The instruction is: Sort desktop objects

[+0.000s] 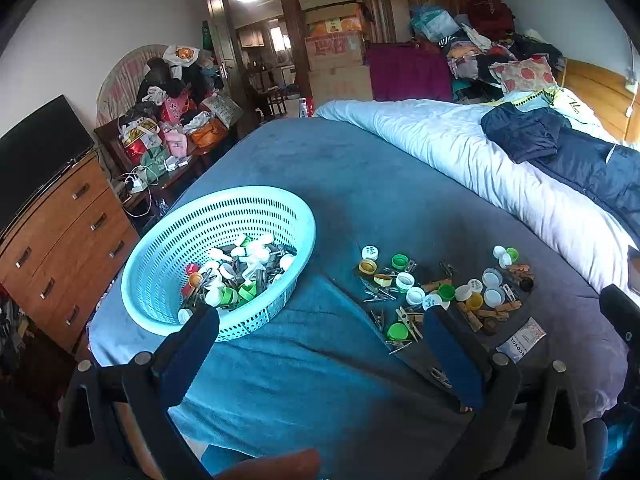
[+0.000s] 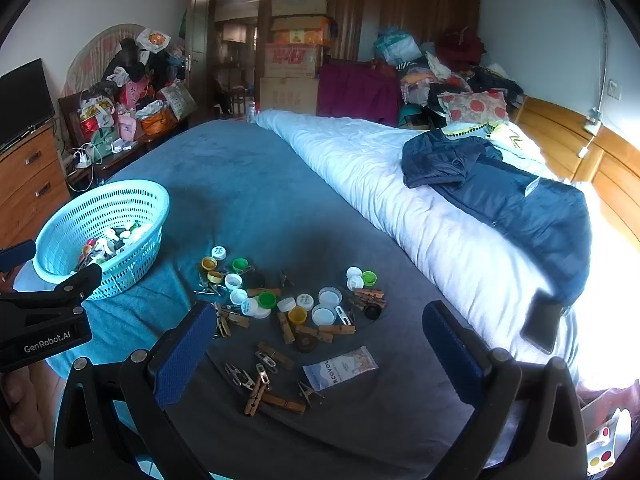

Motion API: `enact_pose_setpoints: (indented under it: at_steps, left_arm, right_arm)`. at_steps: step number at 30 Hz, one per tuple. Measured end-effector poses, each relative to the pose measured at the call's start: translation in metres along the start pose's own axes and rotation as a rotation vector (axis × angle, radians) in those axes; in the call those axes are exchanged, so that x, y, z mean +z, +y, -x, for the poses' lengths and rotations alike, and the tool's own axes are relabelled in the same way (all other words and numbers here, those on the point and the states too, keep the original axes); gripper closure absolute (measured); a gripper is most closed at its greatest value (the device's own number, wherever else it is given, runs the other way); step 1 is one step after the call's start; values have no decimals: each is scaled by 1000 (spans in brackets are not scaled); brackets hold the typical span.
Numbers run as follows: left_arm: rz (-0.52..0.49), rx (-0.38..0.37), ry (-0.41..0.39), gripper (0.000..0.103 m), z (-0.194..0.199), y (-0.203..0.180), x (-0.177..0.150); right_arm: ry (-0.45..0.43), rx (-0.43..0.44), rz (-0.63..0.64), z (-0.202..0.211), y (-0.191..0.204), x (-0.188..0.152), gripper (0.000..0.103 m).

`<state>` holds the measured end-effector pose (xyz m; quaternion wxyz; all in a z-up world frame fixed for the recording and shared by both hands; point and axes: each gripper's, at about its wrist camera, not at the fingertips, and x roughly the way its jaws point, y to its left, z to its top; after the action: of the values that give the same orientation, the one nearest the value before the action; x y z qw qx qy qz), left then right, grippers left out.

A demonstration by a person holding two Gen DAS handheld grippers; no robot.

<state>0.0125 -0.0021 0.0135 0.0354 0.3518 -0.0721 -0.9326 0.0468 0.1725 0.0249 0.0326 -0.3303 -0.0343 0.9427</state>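
The left claw [image 1: 320, 344] stands wide open with nothing between its blue pads, held above the blue blanket [image 1: 320, 184] on the bed; one finger tip overlaps the near rim of the basket [image 1: 224, 200], the other the edge of the loose pile. The right claw [image 2: 320, 344] is just as wide and empty, hanging over the clothespins [image 2: 276, 400] nearest the camera.

Only the right view shows the left claw from outside, at the left edge by the basket, with a bare hand [image 2: 24, 408] below it, and a dark phone [image 2: 544, 324] lying on the white quilt [image 2: 400, 184]. The left view looks down into the basket: white, green and orange caps mixed with metal clips.

The unsorted pile of bottle caps [image 2: 304, 304], wooden and metal pins and a small white packet [image 2: 340, 366] lies on the blanket right of the basket, apart from it.
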Motion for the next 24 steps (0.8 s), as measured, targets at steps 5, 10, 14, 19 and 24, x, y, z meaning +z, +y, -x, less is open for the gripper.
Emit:
enact_pose_setpoints:
  at_steps: [5, 10, 14, 19, 24]
  left_arm:
    - [1, -4, 5, 1, -2, 0, -2]
    - [2, -7, 9, 1, -4, 1, -2]
    - [1, -9, 14, 1, -5, 1, -2]
    - [-3, -14, 21, 1, -9, -1, -3]
    - [-1, -55, 38, 1, -18, -2, -5]
  right_arm:
    - [2, 2, 8, -1, 4, 1, 0]
    - [4, 4, 11, -3, 5, 1, 0]
    - [3, 4, 11, -2, 5, 0, 0]
    - [8, 3, 9, -4, 5, -1, 0]
    - [13, -9, 16, -8, 0, -5, 0]
